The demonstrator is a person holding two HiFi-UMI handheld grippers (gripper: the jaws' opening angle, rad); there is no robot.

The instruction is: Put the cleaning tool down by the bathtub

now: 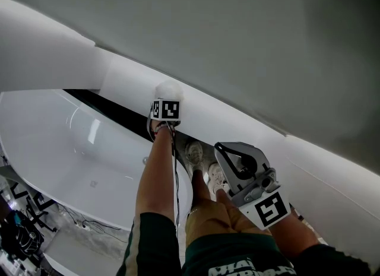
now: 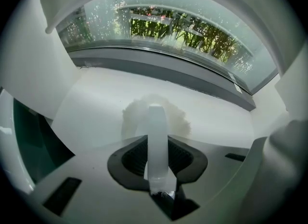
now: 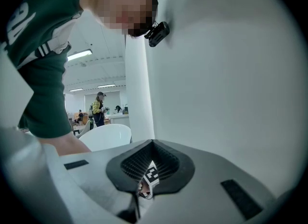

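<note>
Presently catalogued, item by item.

Task item: cleaning tool with a fluffy white head and a flat, translucent white handle. The fluffy head sits on the broad white ledge that runs alongside the glossy white oval bathtub. The handle rises from the head straight back between the jaws. In the head view the tool's head shows as a pale tuft just past the marker cube.

Left gripper: grey body, dark ribbed pads, clenched on the tool's handle, one pad on each flat side. It is reached far forward over the ledge, at the end of a bare forearm with a thin black cable running along it.

Right gripper: same build, jaw tips drawn together with nothing between them. It is held back near the person's body, well apart from the tool, and its own view looks up past a plain white wall.

Surroundings:
- Curved window with green foliage behind it, above a dark grey sill band at the far edge of the ledge.
- Narrow dark strip of floor between tub and ledge, with the person's pale shoes standing in it.
- Dark green sleeve with white stripes on the left arm.
- Small black camera on the person's head, seen in the right gripper view.
- Distant figures in a lit room, too small to detail.
</note>
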